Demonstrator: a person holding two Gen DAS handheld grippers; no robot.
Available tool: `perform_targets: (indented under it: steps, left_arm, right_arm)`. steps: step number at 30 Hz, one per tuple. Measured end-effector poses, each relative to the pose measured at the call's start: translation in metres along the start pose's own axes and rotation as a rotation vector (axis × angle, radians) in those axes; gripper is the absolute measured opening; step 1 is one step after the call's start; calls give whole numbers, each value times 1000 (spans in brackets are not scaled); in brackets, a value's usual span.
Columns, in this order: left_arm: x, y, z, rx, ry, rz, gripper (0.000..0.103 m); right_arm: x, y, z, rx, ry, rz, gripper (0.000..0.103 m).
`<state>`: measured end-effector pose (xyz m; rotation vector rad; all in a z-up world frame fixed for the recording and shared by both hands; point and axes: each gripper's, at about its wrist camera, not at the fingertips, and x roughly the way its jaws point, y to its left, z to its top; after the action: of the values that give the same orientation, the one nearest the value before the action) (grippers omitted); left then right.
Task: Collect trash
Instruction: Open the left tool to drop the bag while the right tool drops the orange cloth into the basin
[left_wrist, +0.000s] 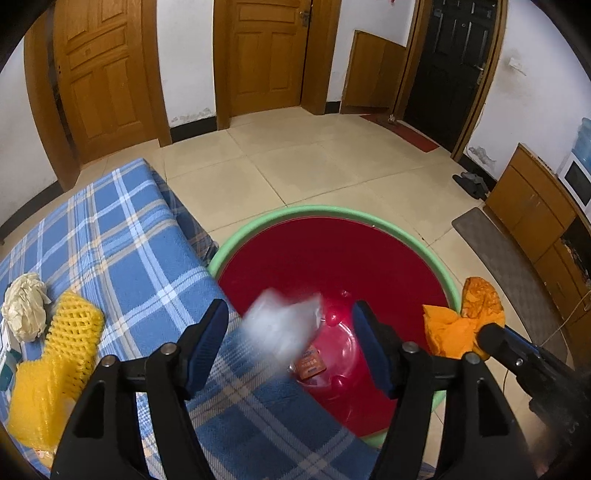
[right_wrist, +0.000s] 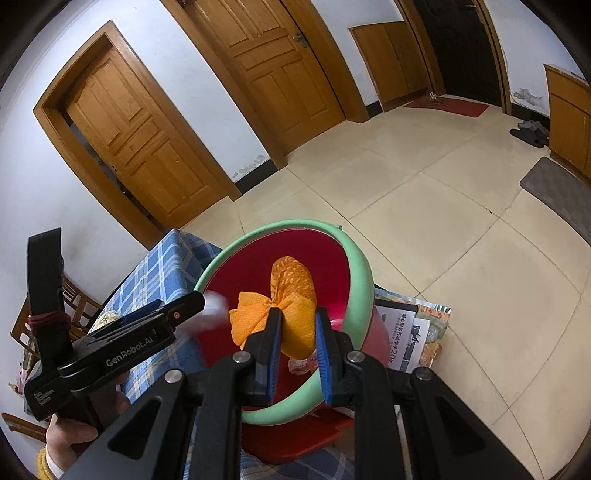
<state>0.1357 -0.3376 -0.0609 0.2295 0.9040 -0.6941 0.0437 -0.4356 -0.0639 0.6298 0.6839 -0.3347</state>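
Note:
A red basin with a green rim (left_wrist: 295, 213) (right_wrist: 364, 280) stands beside the blue plaid table (left_wrist: 129, 240). My left gripper (left_wrist: 289, 308) (right_wrist: 192, 301) is open over the table edge and basin. A blurred clear plastic piece (left_wrist: 280, 328) (right_wrist: 214, 306) is in the air between its fingers, held by neither. My right gripper (right_wrist: 298, 314) (left_wrist: 487, 332) is shut on a crumpled orange wrapper (right_wrist: 291, 288) (left_wrist: 454, 328) above the basin's near rim. A small orange packet (left_wrist: 310, 365) lies on the basin's bottom. A yellow foam net (left_wrist: 74, 332) and a crumpled white paper ball (left_wrist: 26, 310) lie on the table.
Printed papers (right_wrist: 410, 332) and a red stool (right_wrist: 295, 435) sit under the basin. A hand (right_wrist: 70, 435) holds the left gripper. Wooden cabinets (left_wrist: 535, 210), a grey mat (left_wrist: 506, 266) and slippers (left_wrist: 471, 182) lie to the right on the tiled floor. A wooden chair (right_wrist: 22, 325) stands far left.

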Motion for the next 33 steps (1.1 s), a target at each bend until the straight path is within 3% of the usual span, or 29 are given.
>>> perform_targets:
  steps: [24,28,33]
  left_arm:
    - [-37,23,-19,-77,-31,7,69]
    - [-46,26,-24,-92,-39,9,69]
    - [-59,31,-28,-105,-53,16,69]
  right_arm:
    - [34,-7,15,-18,24,-45,23]
    - [32,-7,15,-9,20,-39,33]
    - [22,-4,15,0,8,-25,34]
